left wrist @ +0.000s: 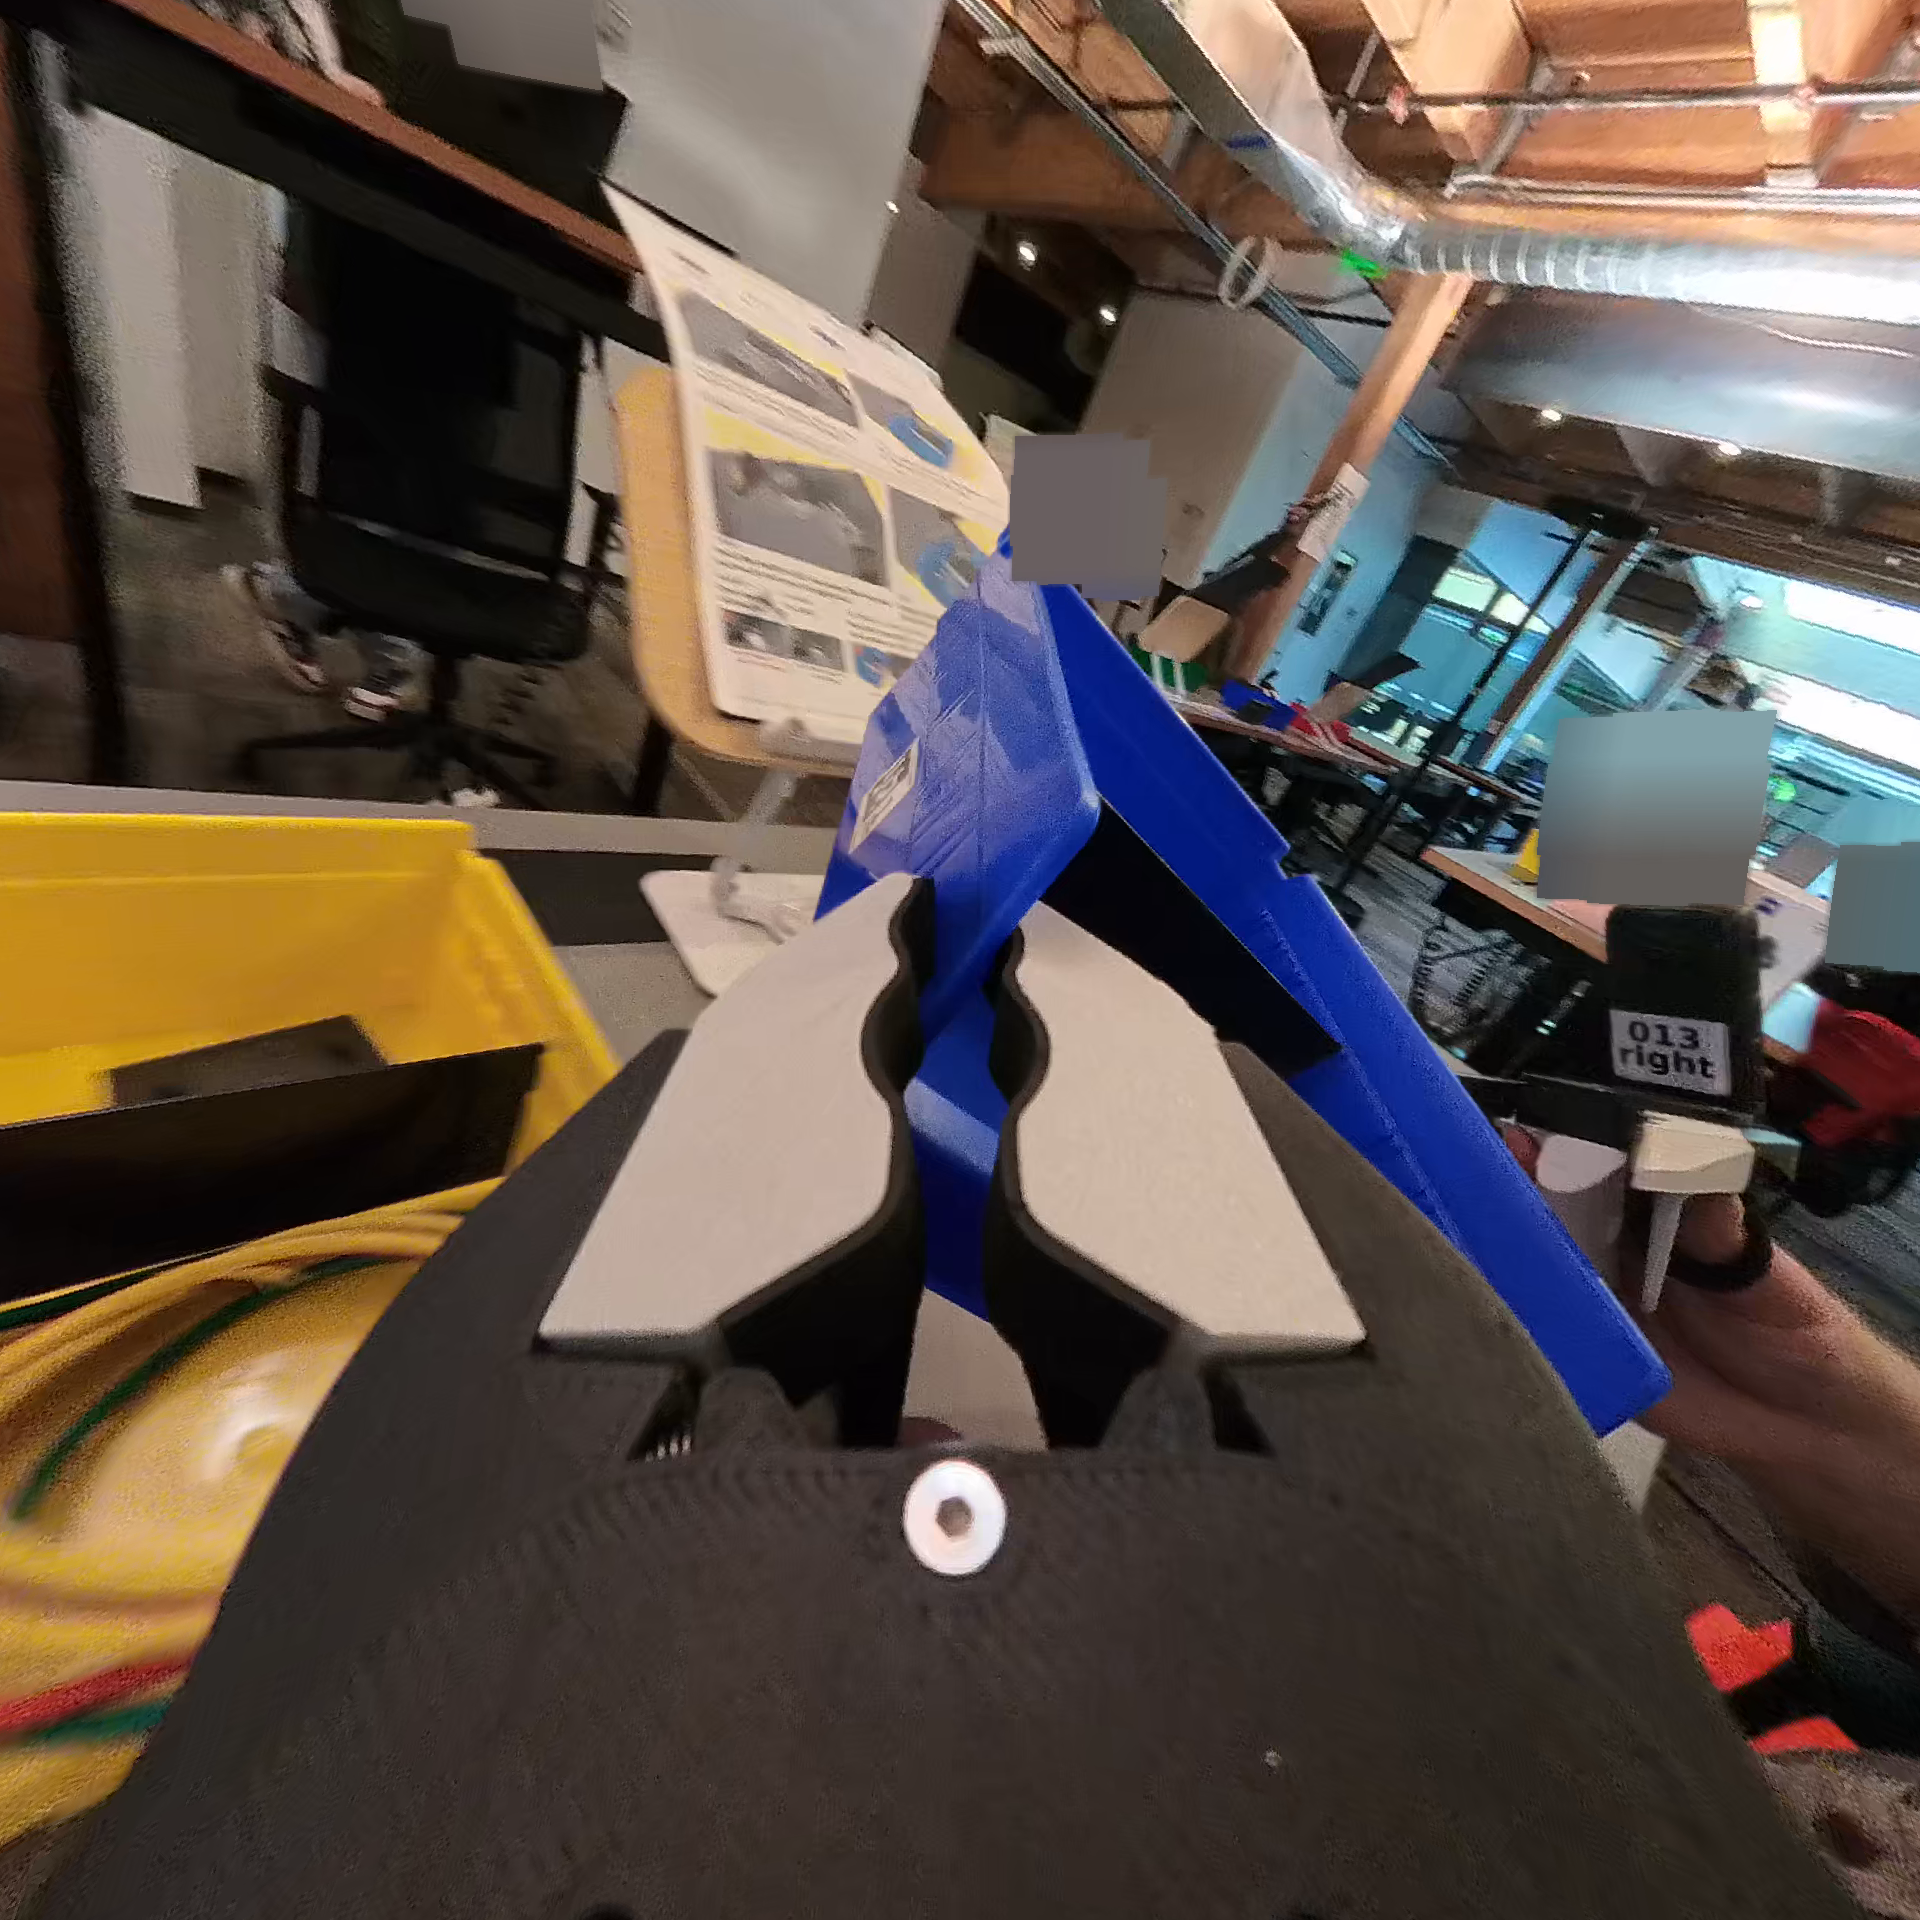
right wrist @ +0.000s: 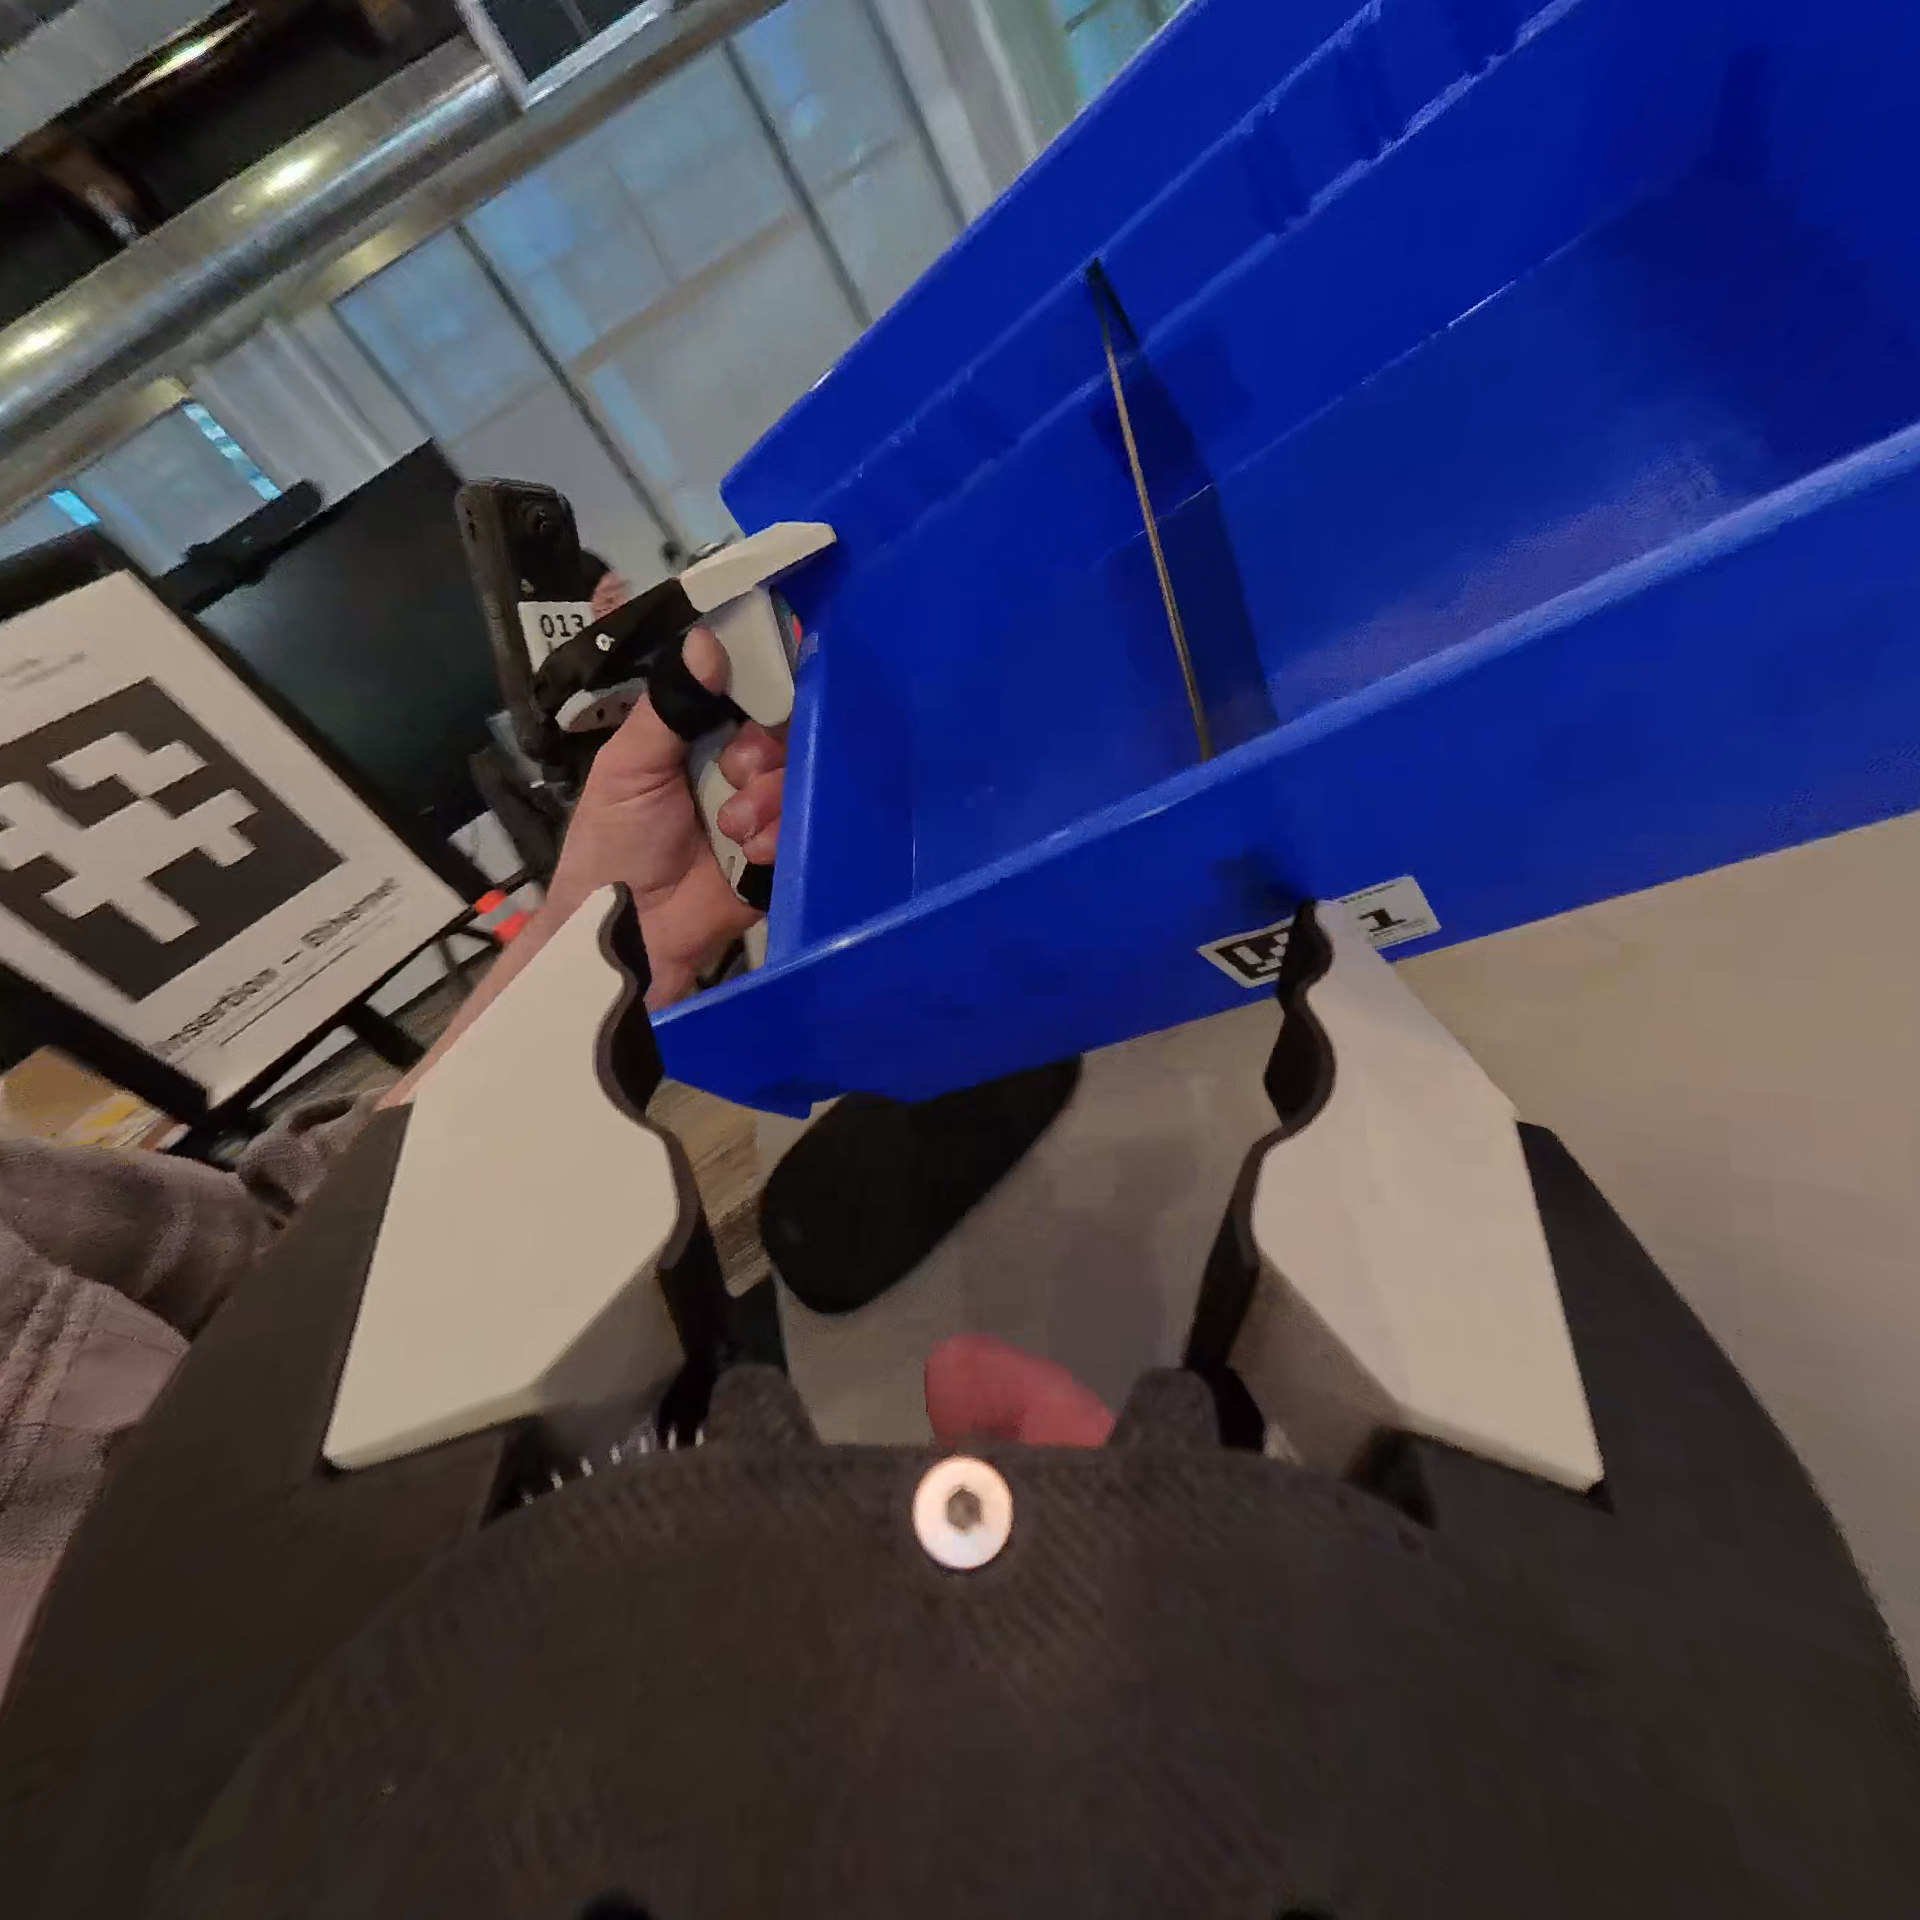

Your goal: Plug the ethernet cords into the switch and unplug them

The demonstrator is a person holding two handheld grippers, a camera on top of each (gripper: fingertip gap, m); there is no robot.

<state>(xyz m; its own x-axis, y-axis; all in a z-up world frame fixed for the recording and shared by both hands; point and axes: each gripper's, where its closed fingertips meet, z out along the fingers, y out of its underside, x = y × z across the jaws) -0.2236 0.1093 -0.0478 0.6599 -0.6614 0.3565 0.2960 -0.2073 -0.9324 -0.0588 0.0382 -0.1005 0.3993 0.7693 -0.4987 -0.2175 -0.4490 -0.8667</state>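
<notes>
- Blue plastic bin [left wrist: 1174, 862] tilted up off the table, seen in both wrist views; black divider [right wrist: 1153, 520] slotted across its inside.
- Left gripper [left wrist: 956, 935] pinching the bin's end wall, the 2 grey fingers [left wrist: 790, 1122] nearly together with the blue wall between them.
- Right wrist view shows that same left gripper [right wrist: 774, 582] farther off, clamped on the bin's far corner, with a person's hand [right wrist: 665, 790] around its handle.
- Right gripper [right wrist: 961, 925] spread wide, white fingers [right wrist: 520, 1174] well apart, nothing between them; the bin's lower rim sits at the fingertips, contact unclear.
- Left wrist view catches the right gripper [left wrist: 1683, 1153] at the far right by the bin's long side, held in a hand [left wrist: 1787, 1361]; too little shows there to read its jaws.
- Yellow bin [left wrist: 312, 966] on the left with its own black divider [left wrist: 260, 1132]; yellow ethernet cords [left wrist: 208, 1340] piled in its near compartment, with a green one among them, blurred.
- Switch not visible in either view.
- White label [right wrist: 1320, 935] on the blue bin's lower rim, right by the right fingertip.
- Grey table [right wrist: 1610, 1049] under the bin.
- Instruction sheet on a stand [left wrist: 821, 499] behind the bins; large black-and-white marker board [right wrist: 156, 821] at left in the right wrist view.
</notes>
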